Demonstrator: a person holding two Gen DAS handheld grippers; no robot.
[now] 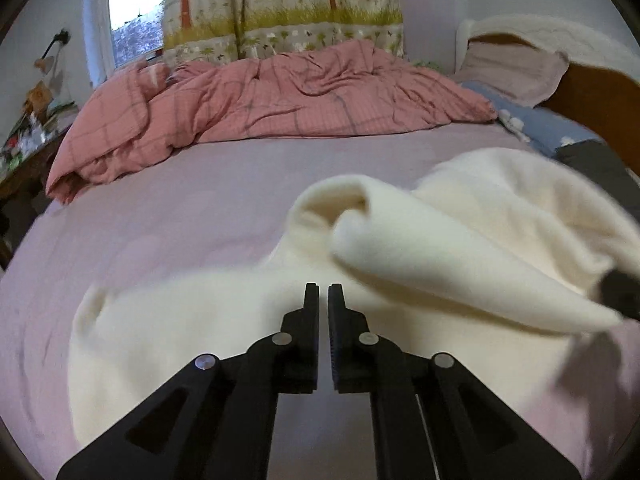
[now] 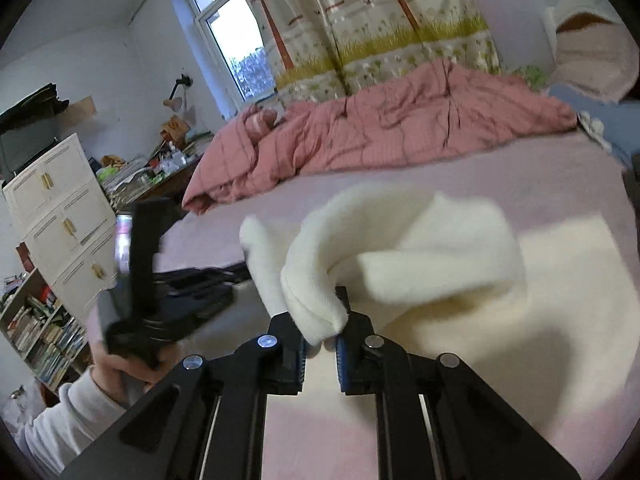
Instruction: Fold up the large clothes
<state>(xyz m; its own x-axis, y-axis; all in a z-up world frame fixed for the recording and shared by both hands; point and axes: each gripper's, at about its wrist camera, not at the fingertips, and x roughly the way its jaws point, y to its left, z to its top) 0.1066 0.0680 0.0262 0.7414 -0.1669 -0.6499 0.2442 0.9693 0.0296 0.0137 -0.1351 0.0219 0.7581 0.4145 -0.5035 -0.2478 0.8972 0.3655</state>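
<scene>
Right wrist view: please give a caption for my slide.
Right gripper pinches a fold of the cream garment above the pink bedsheet.

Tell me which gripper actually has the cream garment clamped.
The right gripper: a bunched fold of the cream garment sits pinched between its pads. The left gripper is shut on nothing, with the fabric only lying beyond its tips.

Bed covered with a pale lilac sheet (image 1: 168,208), cream knitted garment (image 1: 168,344) spread partly over it near the front, rumpled pink checked duvet (image 1: 280,96) heaped along the far side, pillows (image 1: 516,72) stacked at the headboard
</scene>
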